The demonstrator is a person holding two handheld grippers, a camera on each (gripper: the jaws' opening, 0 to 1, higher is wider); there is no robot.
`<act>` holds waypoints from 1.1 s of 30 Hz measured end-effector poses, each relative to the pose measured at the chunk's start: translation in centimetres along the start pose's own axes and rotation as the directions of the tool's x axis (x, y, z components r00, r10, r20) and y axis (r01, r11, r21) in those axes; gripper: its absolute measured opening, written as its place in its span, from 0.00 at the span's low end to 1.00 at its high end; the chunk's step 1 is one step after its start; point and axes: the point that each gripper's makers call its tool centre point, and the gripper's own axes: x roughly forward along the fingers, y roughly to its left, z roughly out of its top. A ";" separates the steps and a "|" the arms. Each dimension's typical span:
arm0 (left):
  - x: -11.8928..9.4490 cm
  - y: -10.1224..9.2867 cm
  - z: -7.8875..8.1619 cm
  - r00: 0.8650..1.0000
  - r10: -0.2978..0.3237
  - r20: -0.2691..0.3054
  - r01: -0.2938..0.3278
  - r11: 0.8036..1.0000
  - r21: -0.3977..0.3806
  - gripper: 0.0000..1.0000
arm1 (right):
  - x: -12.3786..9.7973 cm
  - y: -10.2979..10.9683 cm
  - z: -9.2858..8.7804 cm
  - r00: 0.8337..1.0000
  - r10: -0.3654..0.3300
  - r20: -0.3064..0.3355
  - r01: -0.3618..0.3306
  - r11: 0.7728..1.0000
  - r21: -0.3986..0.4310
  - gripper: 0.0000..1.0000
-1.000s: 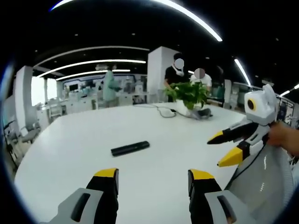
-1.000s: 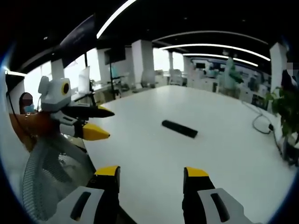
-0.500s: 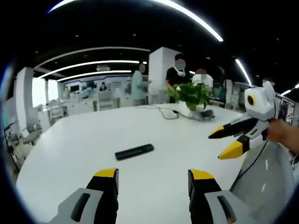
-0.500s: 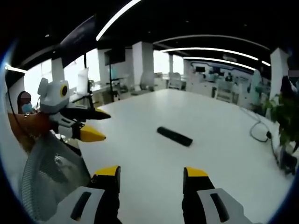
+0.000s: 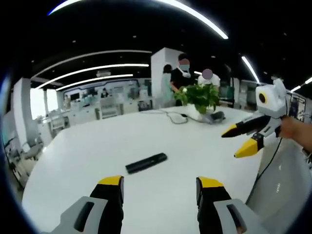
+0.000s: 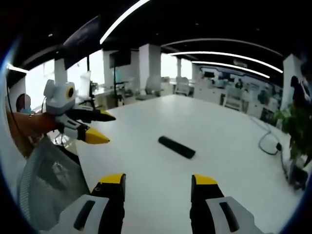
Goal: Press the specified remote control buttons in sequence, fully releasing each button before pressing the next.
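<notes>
A black remote control (image 5: 146,163) lies flat on the white table (image 5: 97,146), ahead of my left gripper (image 5: 160,183), whose yellow-tipped jaws stand open and hold nothing. The right gripper (image 5: 242,139) enters this view from the right, held above the table edge with its jaws apart. In the right gripper view the remote control (image 6: 176,146) lies ahead near the table's middle. My right gripper (image 6: 156,180) is open and empty. The left gripper (image 6: 100,126) comes in from the left, open, held by a person's hand.
A potted plant (image 5: 199,99) with a cable (image 5: 173,117) beside it stands at the table's far side; two people stand behind it. A grey mesh chair back (image 6: 44,180) sits by the table edge. Desks and pillars fill the office behind.
Both cameras have shifted a little, so the remote sits further right in the left gripper view and further left in the right gripper view. The remote itself stays put; both grippers remain open.
</notes>
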 end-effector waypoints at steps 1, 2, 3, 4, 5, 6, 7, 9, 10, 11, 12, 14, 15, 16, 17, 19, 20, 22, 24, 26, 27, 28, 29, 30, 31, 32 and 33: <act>0.1 0.2 0.0 1.000 0.000 -0.003 0.000 1.000 0.002 0.61 | 0.1 -0.2 0.1 1.000 0.000 -0.001 0.000 1.000 -0.005 0.51; 0.3 0.3 0.0 1.000 -0.001 -0.005 0.001 1.000 0.005 0.61 | 0.2 -0.3 0.2 1.000 -0.001 -0.002 0.001 1.000 -0.009 0.51; 0.5 0.6 0.0 1.000 -0.002 -0.009 0.002 1.000 0.006 0.61 | 0.4 -0.6 0.4 1.000 -0.002 -0.005 0.002 1.000 -0.016 0.51; 0.7 0.6 0.0 1.000 -0.001 -0.010 0.001 1.000 0.009 0.61 | 0.5 -0.7 0.5 1.000 -0.001 -0.005 0.001 1.000 -0.019 0.51; 0.8 0.8 0.1 1.000 0.000 -0.011 0.000 1.000 0.012 0.61 | 0.6 -0.9 0.6 1.000 -0.001 -0.006 0.001 1.000 -0.023 0.51; 0.9 1.0 0.2 1.000 0.001 -0.012 -0.001 1.000 0.017 0.61 | 0.7 -1.0 0.7 1.000 -0.002 -0.008 0.002 1.000 -0.028 0.51; 1.1 1.4 0.2 1.000 0.000 -0.014 0.000 1.000 0.022 0.61 | 0.8 -1.2 0.7 1.000 -0.002 -0.010 0.002 0.999 -0.032 0.52; 1.5 1.9 0.4 1.000 0.000 -0.018 0.001 0.999 0.037 0.61 | 1.1 -1.6 0.9 1.000 -0.003 -0.015 0.003 0.999 -0.043 0.52; 1.7 2.1 0.4 1.000 0.000 -0.020 0.000 0.999 0.042 0.61 | 1.2 -1.9 1.0 1.000 -0.005 -0.019 0.004 0.999 -0.049 0.52; 1.9 2.4 0.5 1.000 0.001 -0.021 0.000 0.999 0.046 0.61 | 1.3 -2.0 1.0 1.000 -0.005 -0.020 0.004 0.999 -0.052 0.52; 2.1 2.8 0.5 1.000 0.000 -0.022 0.001 0.999 0.048 0.61 | 1.5 -2.3 1.2 1.000 -0.006 -0.022 0.005 0.998 -0.055 0.52; 2.5 3.2 0.5 1.000 -0.003 -0.026 0.004 0.999 0.054 0.61 | 1.7 -2.7 1.3 1.000 -0.008 -0.026 0.006 0.998 -0.062 0.52; 2.7 3.3 0.5 1.000 -0.005 -0.029 0.006 0.998 0.058 0.61 | 1.8 -2.9 1.3 1.000 -0.008 -0.028 0.006 0.998 -0.064 0.52; 3.0 3.4 0.4 0.999 -0.007 -0.034 0.009 0.998 0.061 0.61 | 1.9 -3.0 1.3 1.000 -0.009 -0.030 0.006 0.998 -0.066 0.52; 3.1 3.4 0.4 0.999 -0.010 -0.038 0.012 0.998 0.063 0.61 | 2.1 -3.3 1.3 0.999 -0.011 -0.035 0.008 0.997 -0.071 0.52; 3.6 3.6 0.1 0.999 -0.015 -0.047 0.019 0.997 0.071 0.61 | 2.4 -3.7 1.4 0.999 -0.012 -0.038 0.009 0.997 -0.074 0.52; 3.8 3.6 -0.1 0.998 -0.018 -0.052 0.022 0.997 0.072 0.61 | 2.5 -3.9 1.4 0.999 -0.011 -0.040 0.009 0.997 -0.072 0.52; 4.2 3.7 -0.4 0.998 -0.022 -0.060 0.027 0.997 0.072 0.61 | 2.8 -4.1 1.3 0.999 -0.013 -0.045 0.009 0.997 -0.075 0.52; 4.5 3.6 -0.4 0.997 -0.025 -0.066 0.030 0.997 0.070 0.61 | 3.1 -4.3 1.3 0.999 -0.010 -0.050 0.007 0.997 -0.074 0.52; 4.9 4.0 -0.7 0.997 -0.026 -0.072 0.031 0.997 0.066 0.61 | 3.4 -4.5 1.2 0.998 -0.009 -0.056 0.005 0.997 -0.074 0.52; 5.0 4.1 -0.8 0.997 -0.027 -0.074 0.032 0.997 0.065 0.61 | 3.5 -4.6 1.2 0.998 -0.008 -0.058 0.003 0.997 -0.074 0.52; 5.1 4.1 -0.9 0.997 -0.027 -0.076 0.032 0.997 0.064 0.61 | 3.7 -4.7 1.1 0.998 -0.006 -0.062 0.002 0.997 -0.074 0.52; 5.3 4.2 -1.0 0.996 -0.028 -0.081 0.033 0.997 0.064 0.61 | 3.9 -4.8 1.1 0.998 -0.006 -0.066 0.001 0.997 -0.074 0.52; 5.5 4.4 -1.1 0.996 -0.028 -0.083 0.033 0.997 0.064 0.61 | 4.0 -4.9 1.0 0.998 -0.005 -0.068 0.000 0.997 -0.075 0.52; 5.6 4.7 -1.3 0.996 -0.028 -0.086 0.034 0.997 0.063 0.61 | 4.2 -5.1 0.9 0.997 -0.004 -0.073 -0.002 0.997 -0.073 0.52; 5.7 4.7 -1.3 0.996 -0.028 -0.089 0.034 0.997 0.062 0.61 | 4.3 -5.2 0.9 0.997 -0.004 -0.075 -0.002 0.997 -0.074 0.52; 5.9 4.8 -1.4 0.995 -0.028 -0.092 0.034 0.997 0.062 0.61 | 4.4 -5.4 0.8 0.997 -0.003 -0.078 -0.003 0.997 -0.074 0.52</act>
